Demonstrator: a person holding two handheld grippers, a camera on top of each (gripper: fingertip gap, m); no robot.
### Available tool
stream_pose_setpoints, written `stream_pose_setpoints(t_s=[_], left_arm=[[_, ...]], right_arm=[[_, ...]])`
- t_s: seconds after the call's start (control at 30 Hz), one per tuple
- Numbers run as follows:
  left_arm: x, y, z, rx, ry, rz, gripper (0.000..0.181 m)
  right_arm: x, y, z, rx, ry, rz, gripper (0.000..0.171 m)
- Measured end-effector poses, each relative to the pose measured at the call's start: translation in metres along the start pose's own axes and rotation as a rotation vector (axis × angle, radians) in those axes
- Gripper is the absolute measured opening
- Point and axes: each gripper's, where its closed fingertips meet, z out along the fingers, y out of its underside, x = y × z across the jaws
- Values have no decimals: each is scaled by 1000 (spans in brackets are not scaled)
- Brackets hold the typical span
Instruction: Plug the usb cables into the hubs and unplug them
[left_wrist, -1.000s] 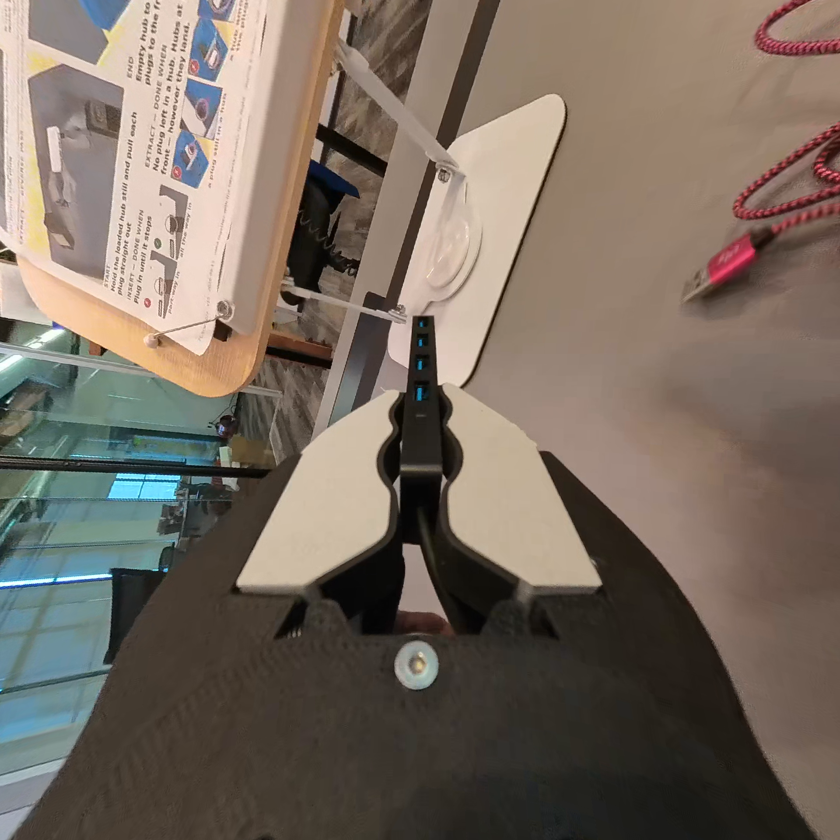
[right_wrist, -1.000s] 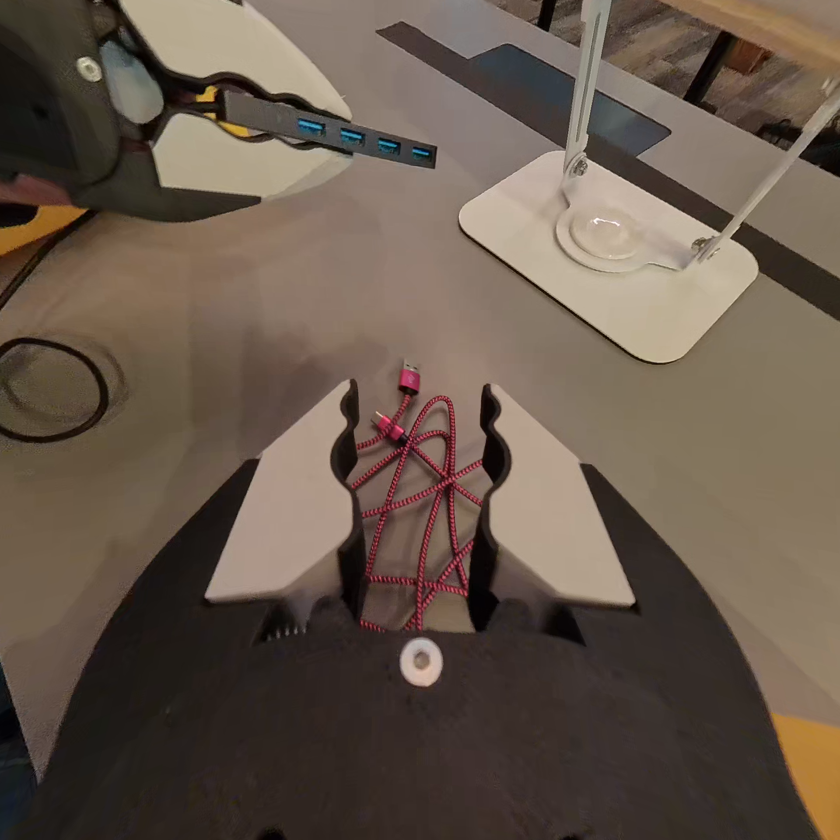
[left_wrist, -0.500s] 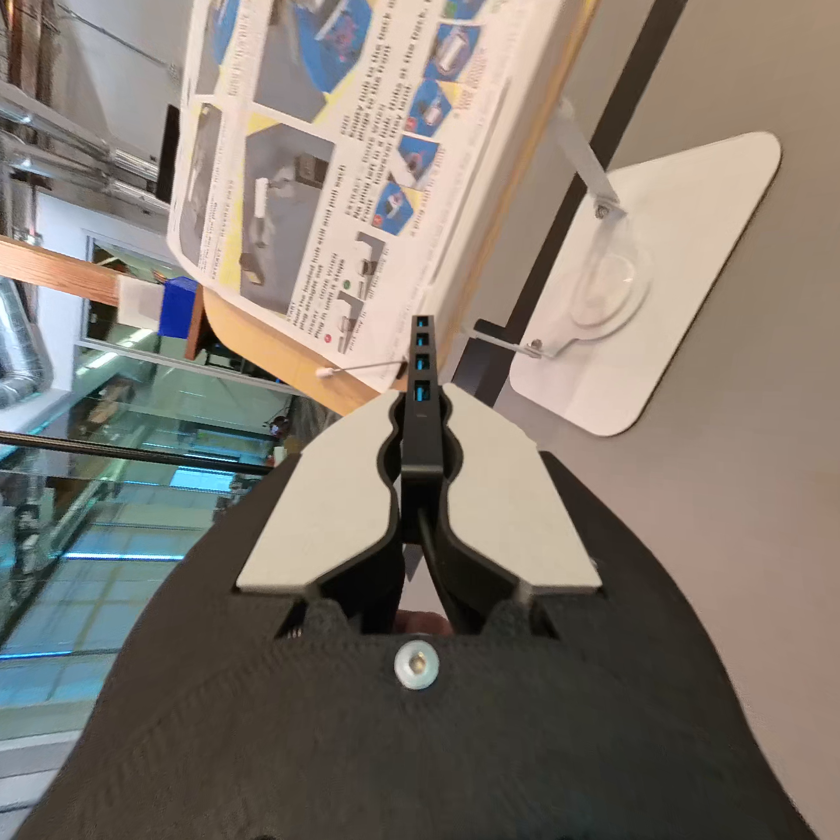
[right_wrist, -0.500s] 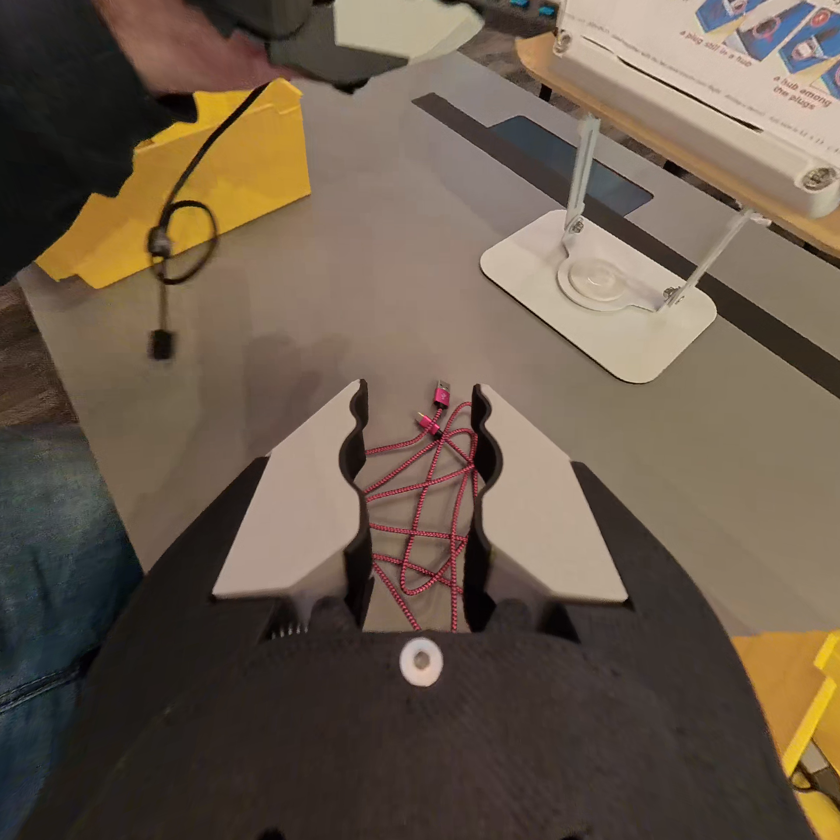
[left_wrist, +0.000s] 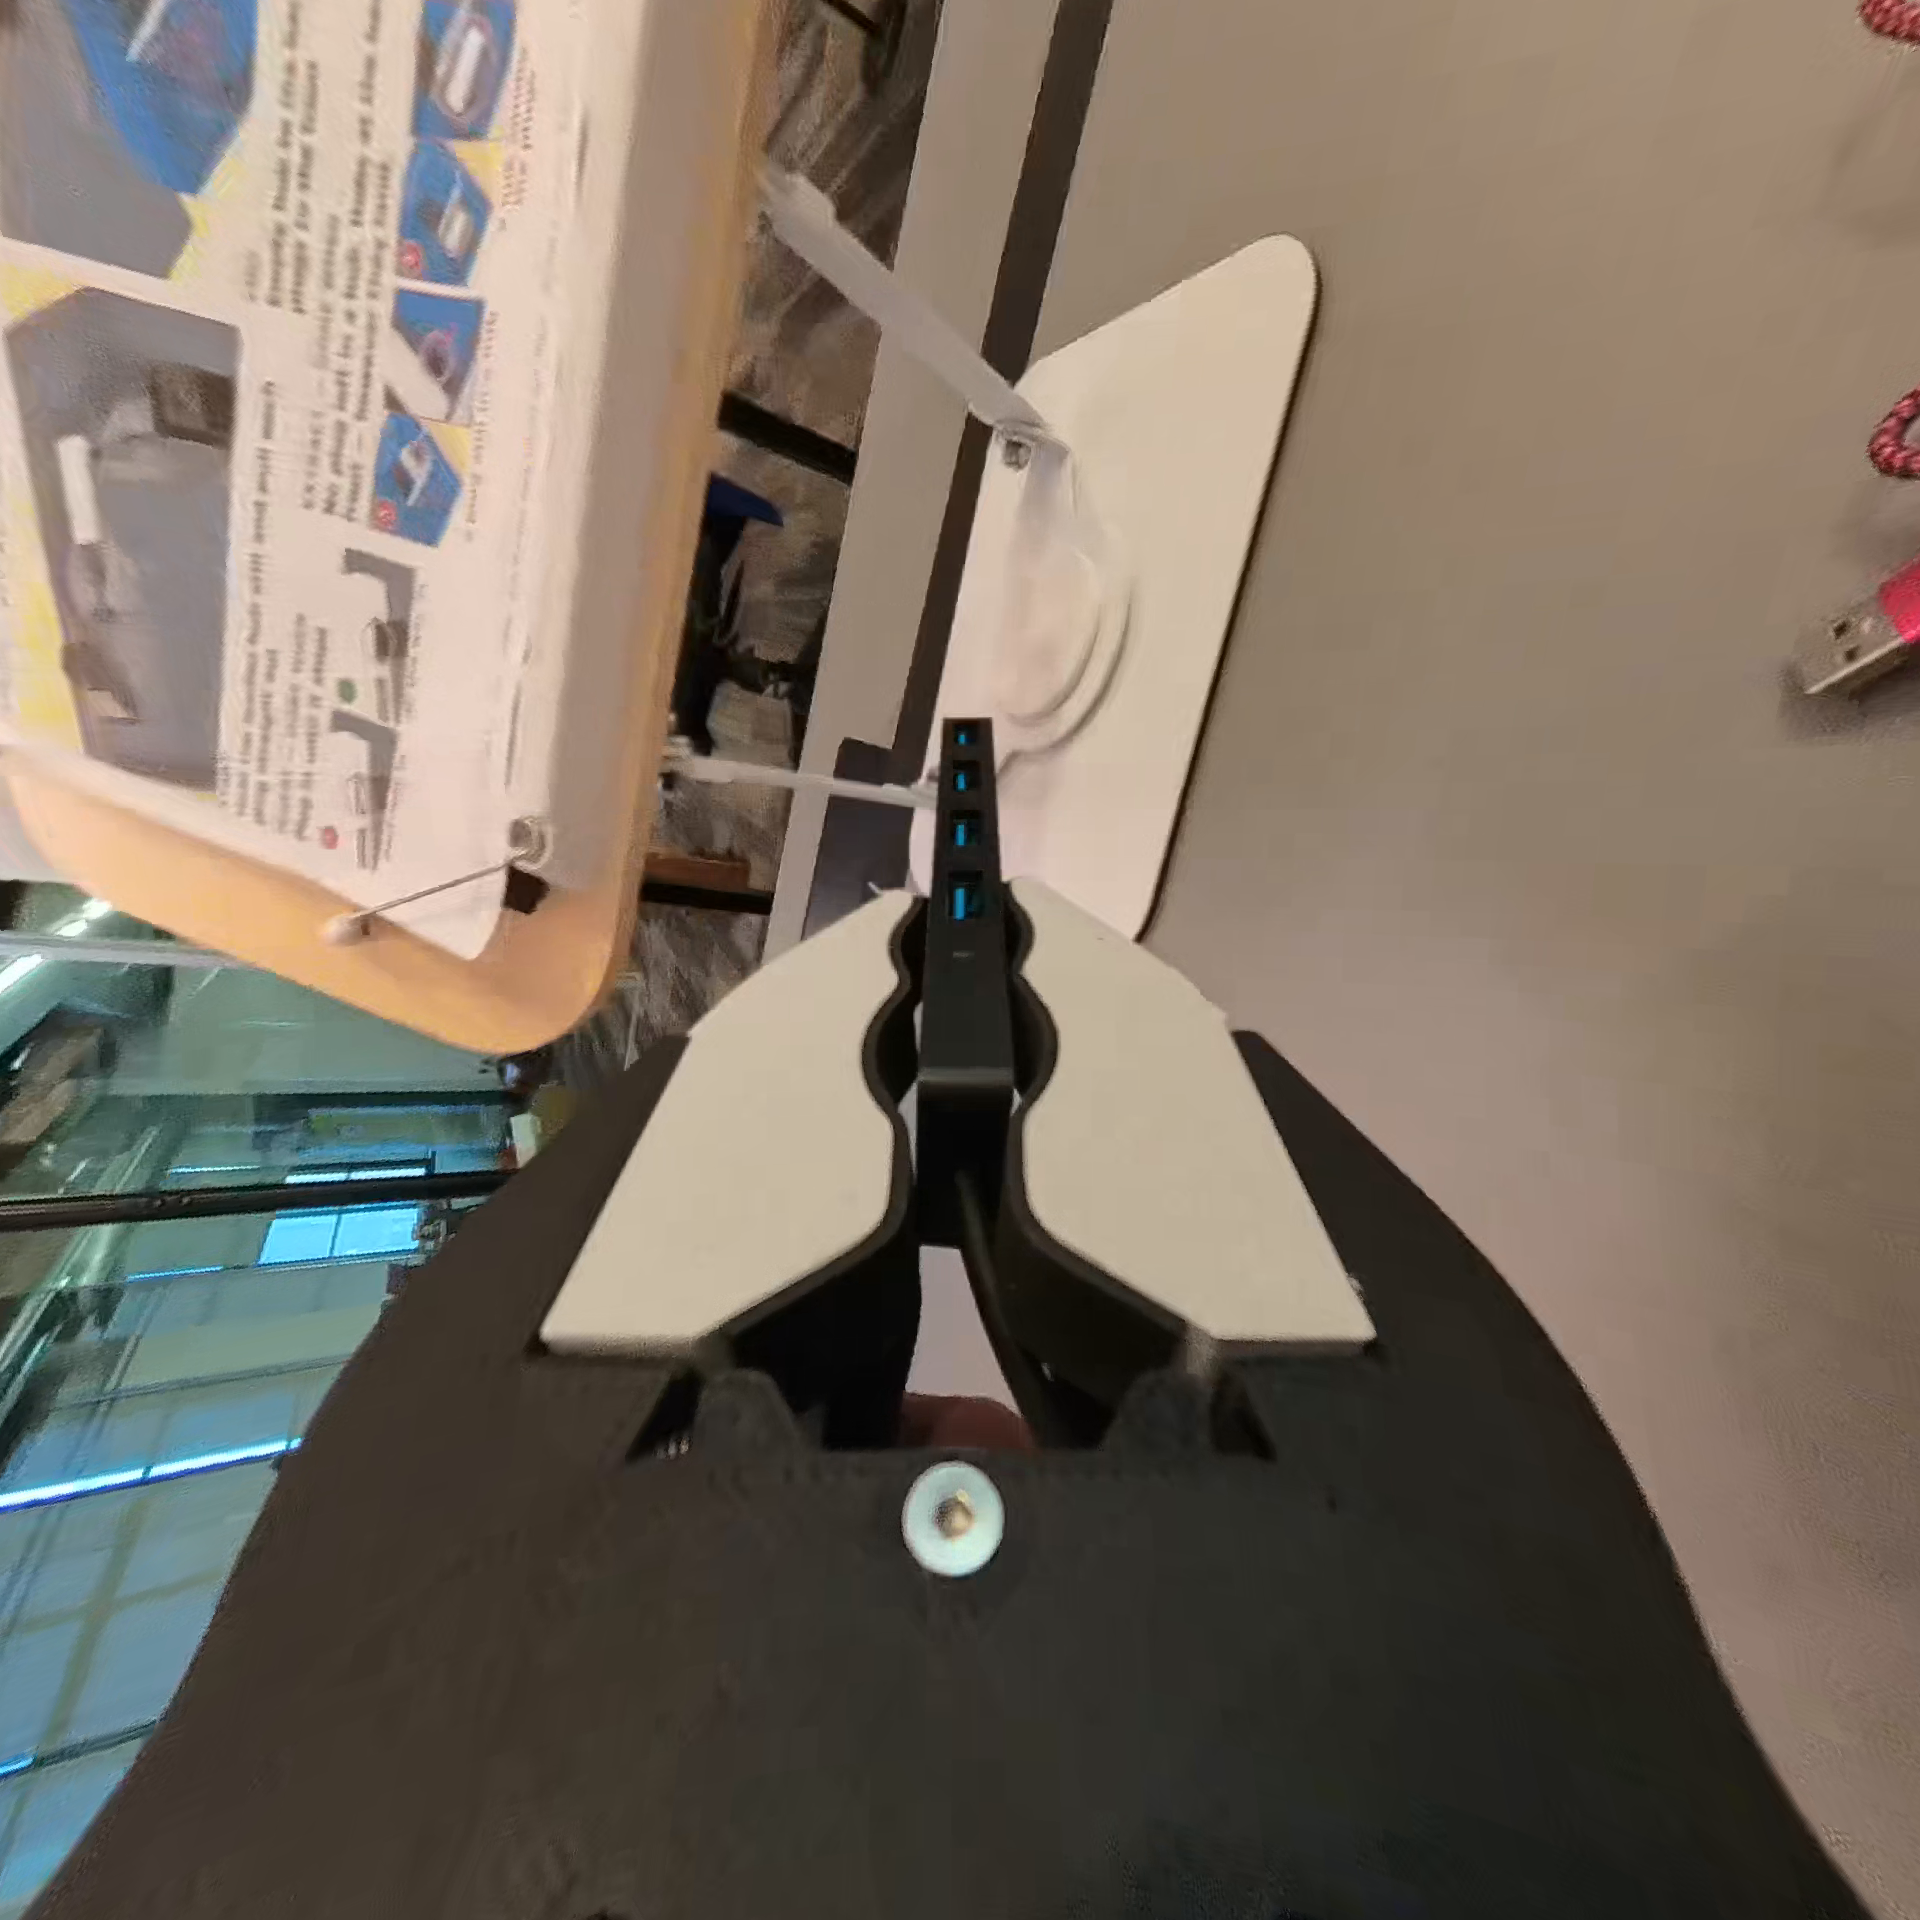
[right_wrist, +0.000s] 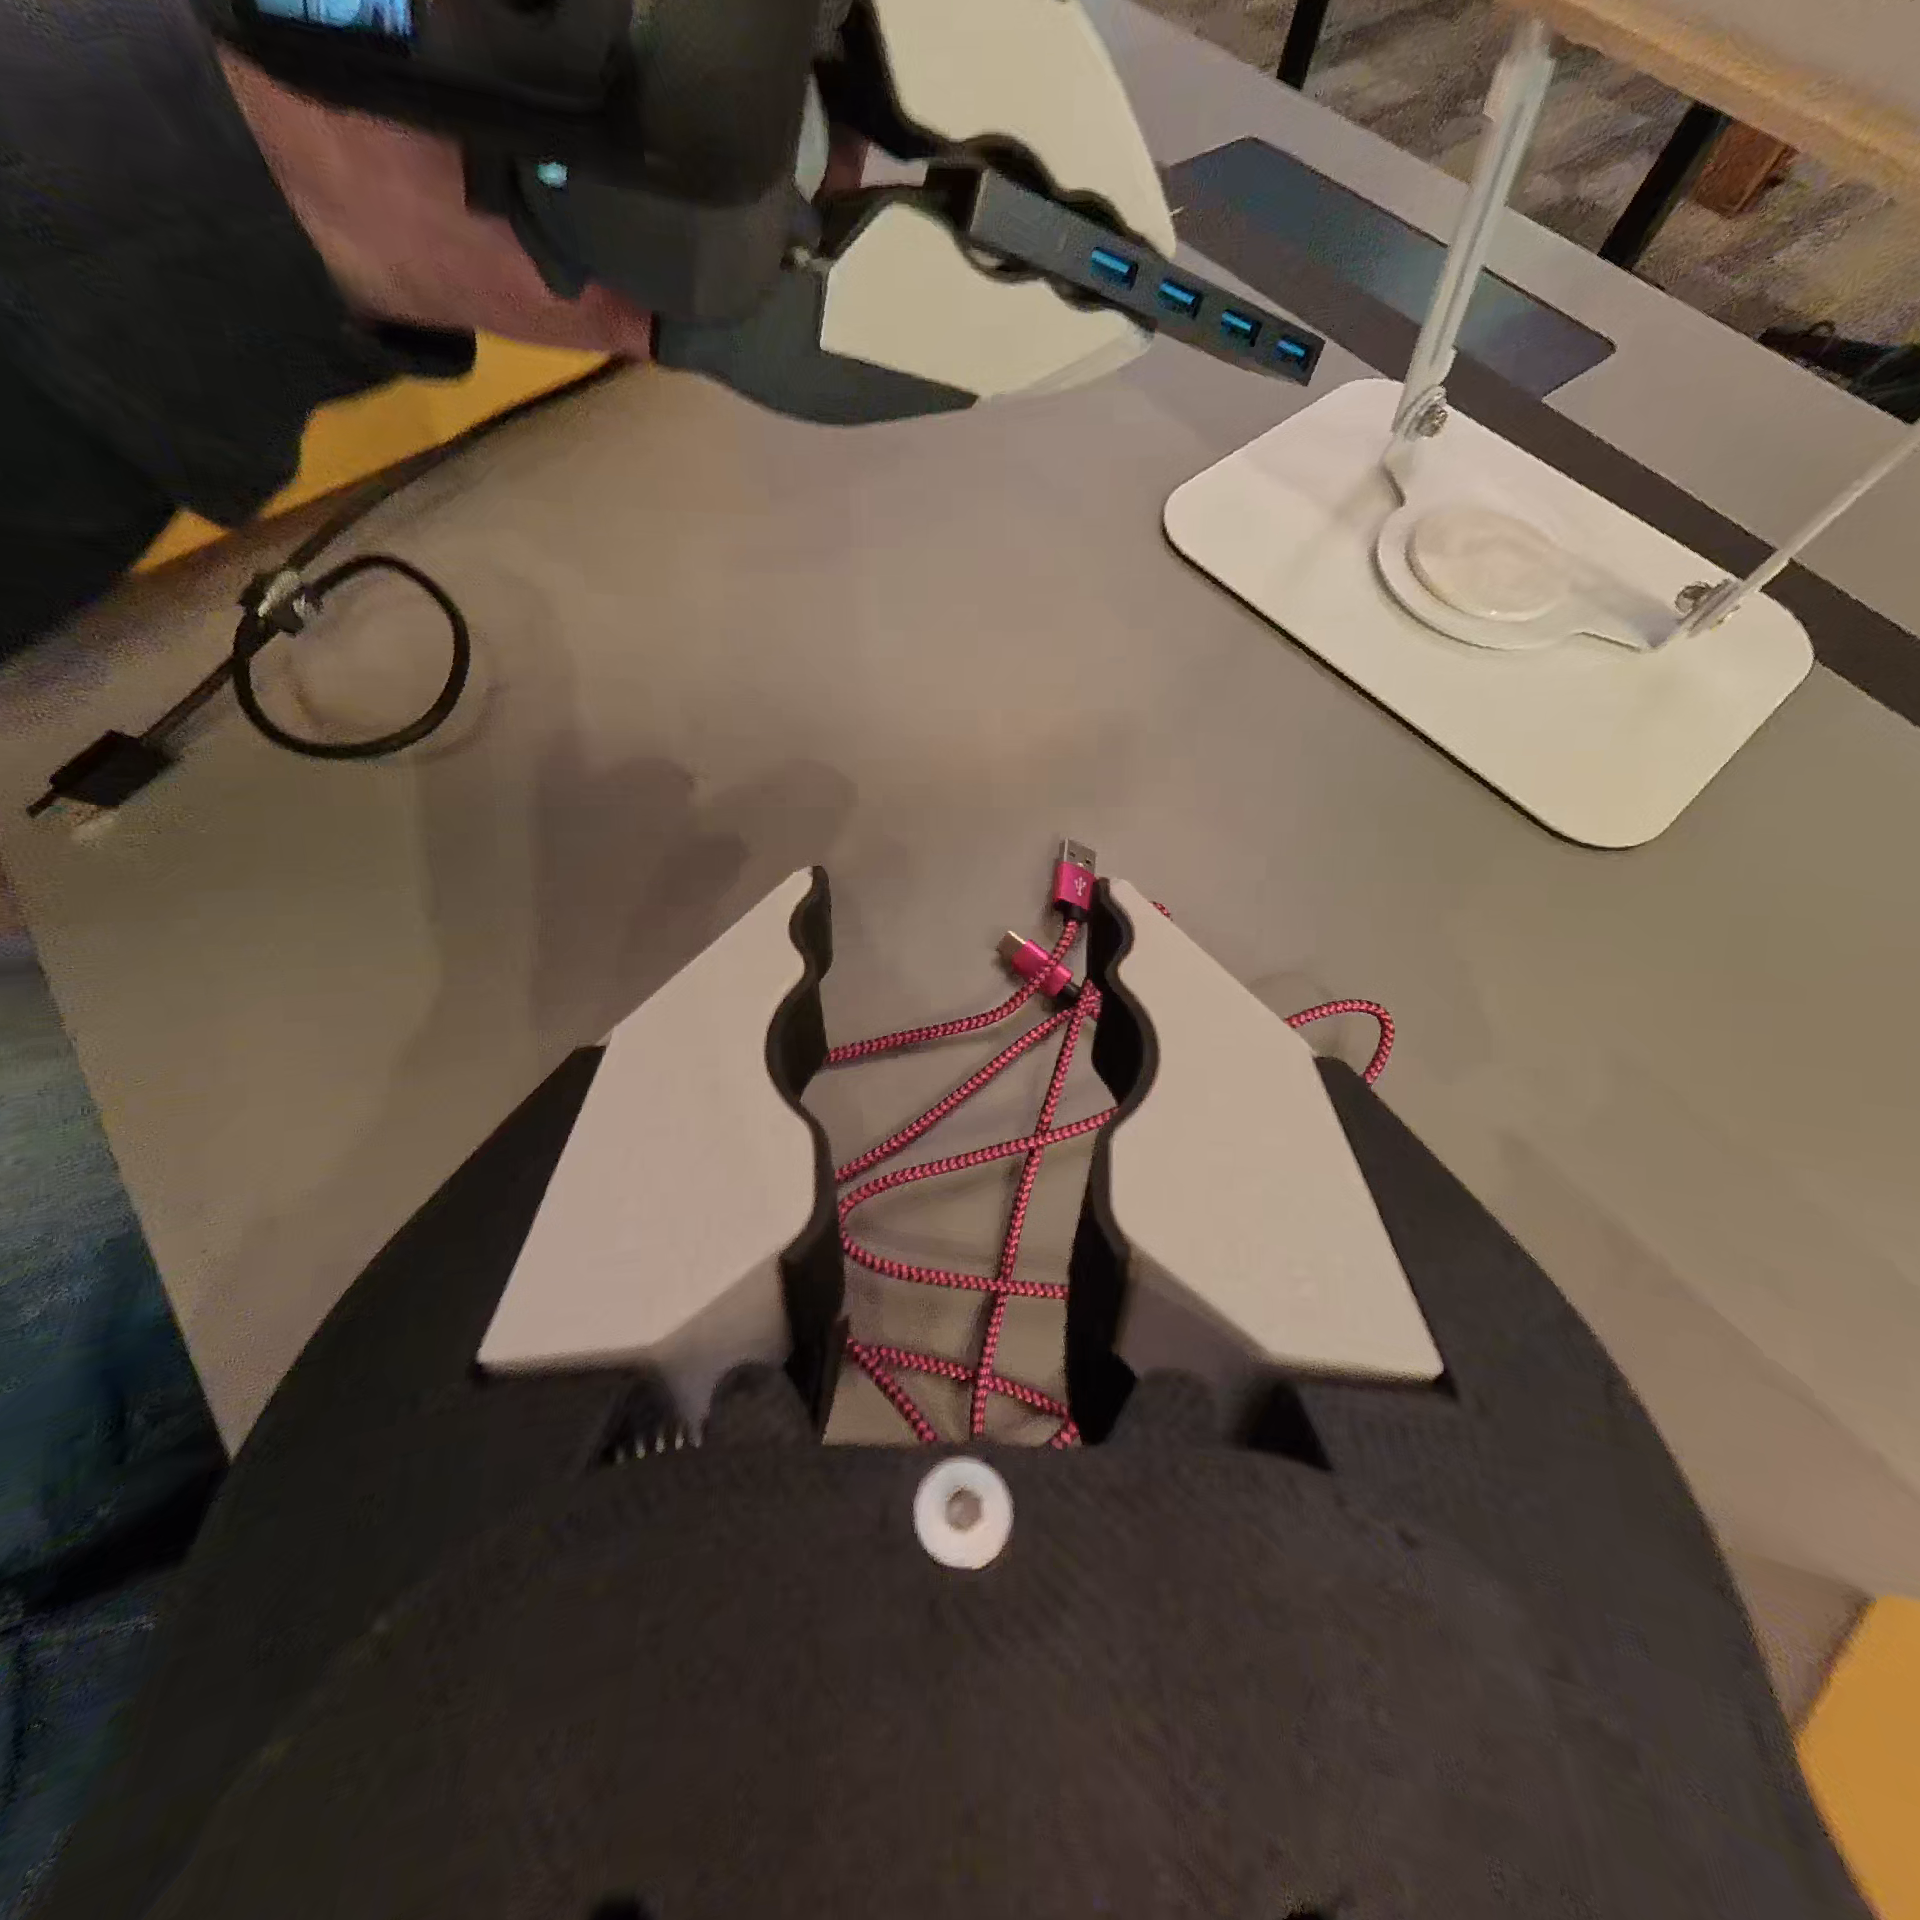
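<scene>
Hub (left_wrist: 964, 997) between closed left jaws; red cable (right_wrist: 966, 1164) beneath parted right jaws.

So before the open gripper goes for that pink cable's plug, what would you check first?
1. Left gripper shut firmly on the hub: ok.
2. Hub's four blue ports empty: ok.
3. Right gripper open wide enough for a plug: ok.
4. Pink cable's USB plug lying free on the table: ok, beside the right finger's tip.
5. Plug centred between the jaws: not ok, it sits off to the right side.
6. Plug's orientation matches the ports: cannot tell.
</scene>
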Motion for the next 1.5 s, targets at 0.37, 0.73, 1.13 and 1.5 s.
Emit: stream_pose_setpoints(t_s=[0.37,0.73,1.13,1.5], left_arm=[[62,15,49,-115,110,-73,12],[78,30,51,-207,144,-117,46],[65,25,1,-183,338,-433,74],[91,45,-49,-303,434,-297,71]], right_arm=[[65,19,15,-49,12,77,48],[59,-7,14,-119,3,46,49],[49,62,-15,-229,95,59,53],[36,97,23,-378,68,130,108]])
